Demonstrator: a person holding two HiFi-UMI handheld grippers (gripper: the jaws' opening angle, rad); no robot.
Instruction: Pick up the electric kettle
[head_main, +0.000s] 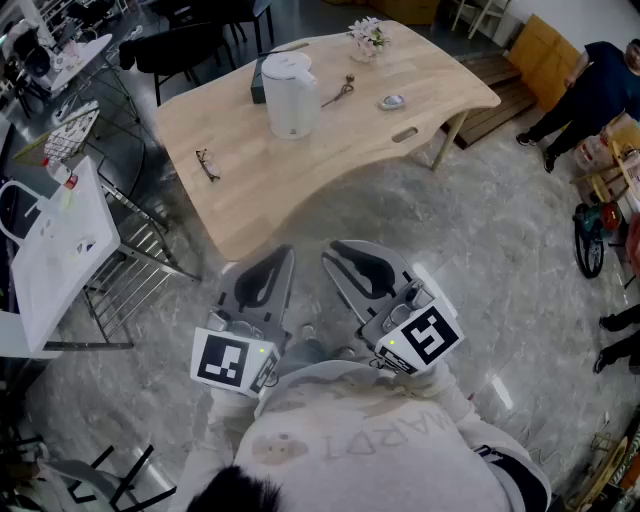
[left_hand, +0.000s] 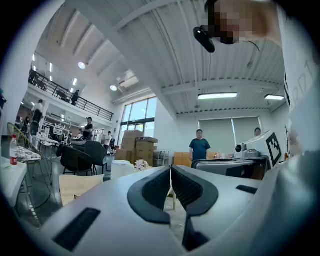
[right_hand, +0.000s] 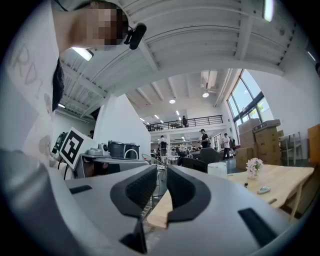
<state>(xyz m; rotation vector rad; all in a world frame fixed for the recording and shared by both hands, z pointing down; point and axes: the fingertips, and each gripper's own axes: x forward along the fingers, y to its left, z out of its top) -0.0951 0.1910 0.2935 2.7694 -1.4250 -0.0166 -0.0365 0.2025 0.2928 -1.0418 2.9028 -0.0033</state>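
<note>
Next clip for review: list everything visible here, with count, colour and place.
table: 1, light wood, ahead of the person
electric kettle: 1, white, upright on the table's far half
box: 1, dark, behind the kettle
flowers: 1 bunch, pale, at the far table edge
eyeglasses: 1, dark, on the table, left and nearer than the kettle
small round object: 1, grey, right of the kettle
bystander: 1, dark clothes, far right on the floor
left hand-held gripper: grey, shut, empty, short of the table
right hand-held gripper: grey, jaws slightly apart, empty
</note>
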